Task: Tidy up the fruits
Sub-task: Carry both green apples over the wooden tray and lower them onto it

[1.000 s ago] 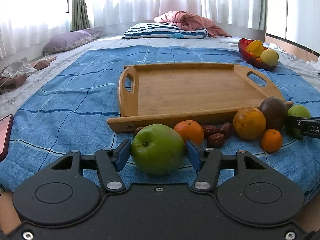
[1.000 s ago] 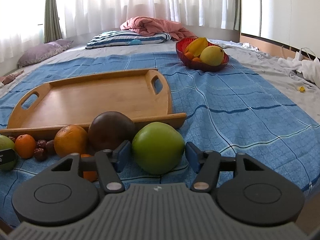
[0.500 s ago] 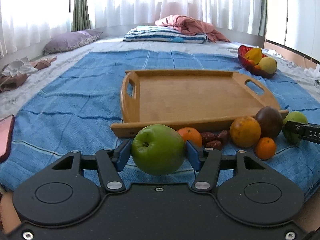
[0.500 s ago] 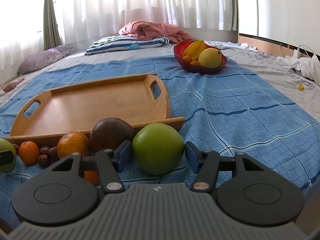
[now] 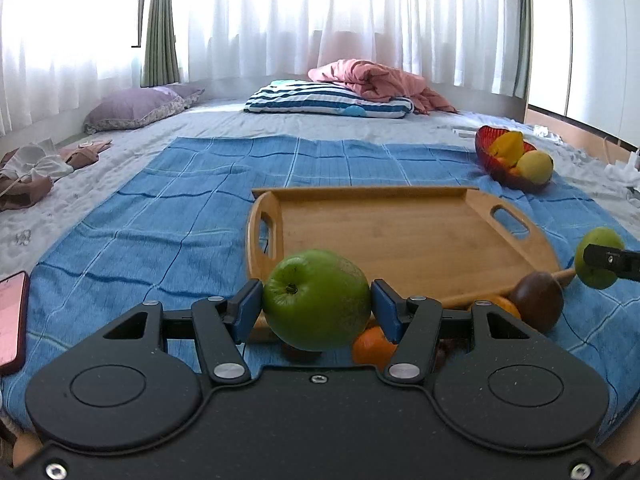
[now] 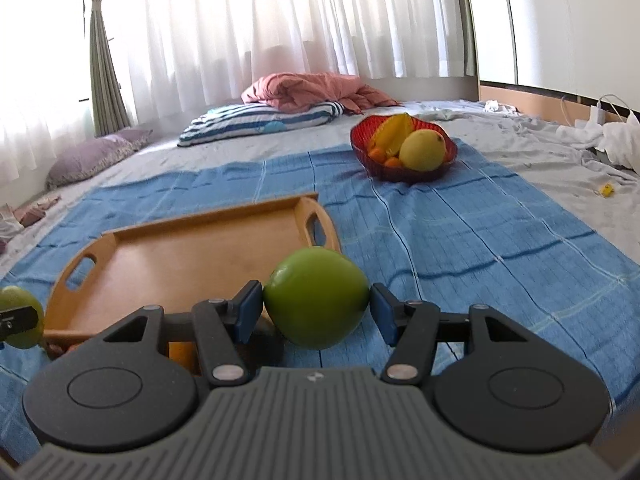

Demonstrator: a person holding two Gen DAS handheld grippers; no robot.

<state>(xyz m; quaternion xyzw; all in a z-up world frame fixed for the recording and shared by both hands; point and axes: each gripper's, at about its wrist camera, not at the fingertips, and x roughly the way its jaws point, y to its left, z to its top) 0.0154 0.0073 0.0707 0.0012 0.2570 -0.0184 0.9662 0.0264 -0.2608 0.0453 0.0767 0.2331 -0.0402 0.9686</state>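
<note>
Left hand-held gripper point(image 5: 317, 311) half open, clamping green apple point(image 5: 316, 300), right hand-held gripper point(image 6: 316, 310) likewise gripping second green apple point(image 6: 316, 297)

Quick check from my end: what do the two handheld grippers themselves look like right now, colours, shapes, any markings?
Both look alike: the left gripper and right gripper have black linkage arms with silver pivot screws, blue finger pads, and two round black discs on the body. The left body is smooth black; the right one is ribbed grey with a small pale logo. No cables or sleeves are visible.
</note>
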